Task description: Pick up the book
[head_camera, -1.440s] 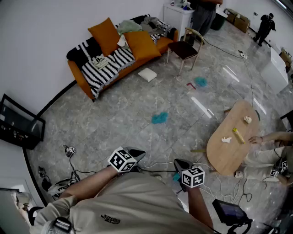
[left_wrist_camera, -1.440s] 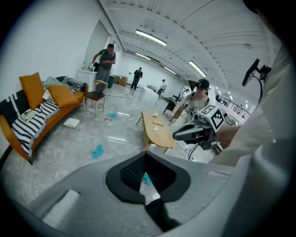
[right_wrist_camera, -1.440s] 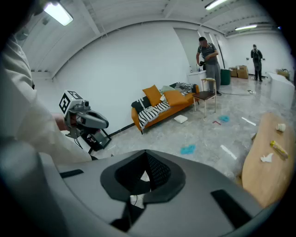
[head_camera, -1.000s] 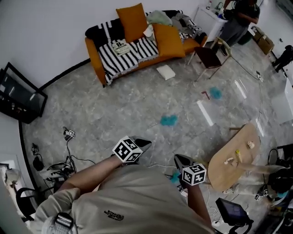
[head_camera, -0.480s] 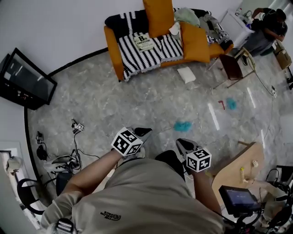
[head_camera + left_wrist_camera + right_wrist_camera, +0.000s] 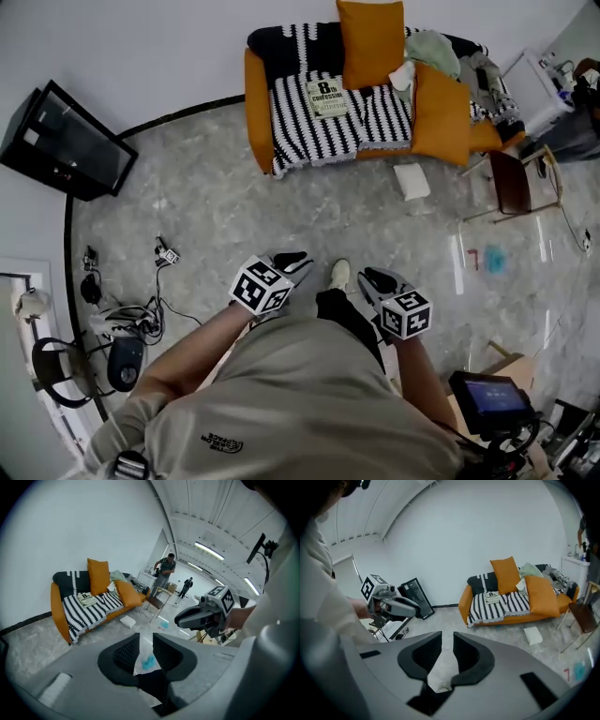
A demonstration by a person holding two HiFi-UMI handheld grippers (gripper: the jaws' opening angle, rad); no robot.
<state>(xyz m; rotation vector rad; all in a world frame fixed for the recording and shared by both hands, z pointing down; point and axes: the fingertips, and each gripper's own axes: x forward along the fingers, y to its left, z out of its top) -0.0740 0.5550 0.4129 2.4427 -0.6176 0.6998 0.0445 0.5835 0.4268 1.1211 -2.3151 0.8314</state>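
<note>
While lying flat on the striped throw of the sofa, shows as a thin pale book with bold dark "8th" on its cover. Well apart from left gripper and right gripper, both empty, jaws partly spread, just been opening.

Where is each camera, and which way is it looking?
Head view: on the person's head, looking steeply down at the floor and orange sofa; shows their shirt, left gripper and right gripper.
Left gripper view: on the left gripper, looking along its jaws over the floor; the right gripper shows.
Right gripper view: on the right gripper, looking along its jaws; the left gripper shows.
Shared: all three see the sofa with the book. Both grippers' jaws have just been opening, nothing between them.
</note>
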